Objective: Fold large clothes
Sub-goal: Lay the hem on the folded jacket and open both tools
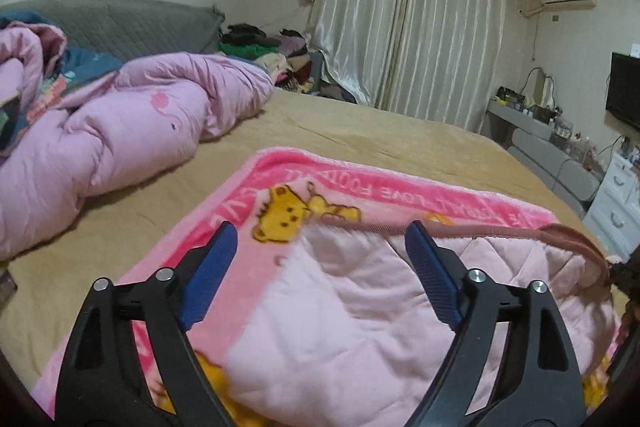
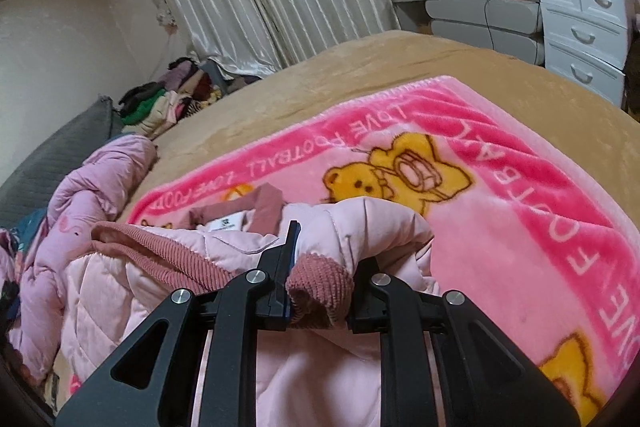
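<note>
Your left gripper (image 1: 320, 239) stands wide open. Its blue pads (image 1: 208, 283) hang above the pale pink quilted jacket (image 1: 360, 327), and nothing is pressed between them. No earlier picture is given, so only this spread stance can be stated.

Your right gripper (image 2: 320, 267) is closed on the jacket sleeve (image 2: 360, 227). The ribbed corduroy cuff (image 2: 320, 291) sits pinched between the two black fingers, and the puffed sleeve arches over toward 12 o'clock from the grip.

The jacket lies on the pink bear-print blanket (image 2: 520, 187), which is spread flat on the tan bed cover (image 2: 320, 67). In the right wrist view the jacket body fills the area from 6 to 9 o'clock; its collar with the white label (image 2: 226, 225) lies at about 10 o'clock from the grip. In the left wrist view the jacket occupies 5 to 6 o'clock, and its corduroy edge (image 1: 560, 231) runs across toward 3 o'clock.

A bunched pink duvet (image 1: 120, 131) rests on the bed at 9 to 10 o'clock in the left wrist view, well apart from the jacket. White curtains (image 1: 400, 27) hang at 12 o'clock. A white drawer unit (image 2: 584, 27) stands at 2 o'clock in the right wrist view.
</note>
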Motion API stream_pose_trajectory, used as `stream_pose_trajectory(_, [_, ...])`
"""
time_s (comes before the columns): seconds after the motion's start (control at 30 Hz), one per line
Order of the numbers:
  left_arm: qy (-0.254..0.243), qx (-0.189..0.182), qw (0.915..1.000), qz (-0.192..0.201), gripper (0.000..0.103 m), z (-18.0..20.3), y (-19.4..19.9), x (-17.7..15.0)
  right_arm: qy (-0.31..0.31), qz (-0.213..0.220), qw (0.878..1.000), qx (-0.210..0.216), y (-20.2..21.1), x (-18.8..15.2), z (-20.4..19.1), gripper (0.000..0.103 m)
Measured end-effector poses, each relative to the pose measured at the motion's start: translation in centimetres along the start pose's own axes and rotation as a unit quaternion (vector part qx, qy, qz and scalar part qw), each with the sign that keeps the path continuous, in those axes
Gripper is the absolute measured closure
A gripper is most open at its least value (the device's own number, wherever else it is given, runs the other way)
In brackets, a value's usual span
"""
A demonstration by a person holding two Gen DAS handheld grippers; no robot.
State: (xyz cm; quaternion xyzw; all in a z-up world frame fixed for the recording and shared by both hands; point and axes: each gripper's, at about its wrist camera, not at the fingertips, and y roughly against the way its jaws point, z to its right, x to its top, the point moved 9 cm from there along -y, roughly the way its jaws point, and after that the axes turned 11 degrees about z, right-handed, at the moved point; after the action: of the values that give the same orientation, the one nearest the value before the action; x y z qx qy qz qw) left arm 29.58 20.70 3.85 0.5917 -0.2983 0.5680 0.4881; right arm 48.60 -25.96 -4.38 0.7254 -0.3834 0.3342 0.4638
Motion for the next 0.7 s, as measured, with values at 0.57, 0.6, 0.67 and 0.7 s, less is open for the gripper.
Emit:
stream_pose_trajectory(0.57, [0.032, -0.043, 0.9772, -0.206, 0.016, -3.0, -6.3, -13.5, -0.072, -0.069, 0.995, 0.02, -1.4, -0.4, 0.9, 0.076])
stream_pose_trajectory(0.6, [0.031, -0.044, 0.9773, -0.205, 0.018, -2.9, -6.1, -13.5, -0.072, -0.072, 0.995, 0.022, -1.1, -0.3, 0.8, 0.075])
stream_pose_trajectory(0.67, [0.032, -0.044, 0.9778, -0.202, 0.018, -2.7, -6.0, -13.3, -0.076, -0.077, 0.994, 0.027, -0.5, -0.2, 0.7, 0.073])
stream_pose_trajectory(0.7, [0.032, -0.044, 0.9779, -0.202, 0.018, -2.8, -6.1, -13.2, -0.082, -0.082, 0.993, 0.032, -0.1, -0.2, 0.7, 0.07])
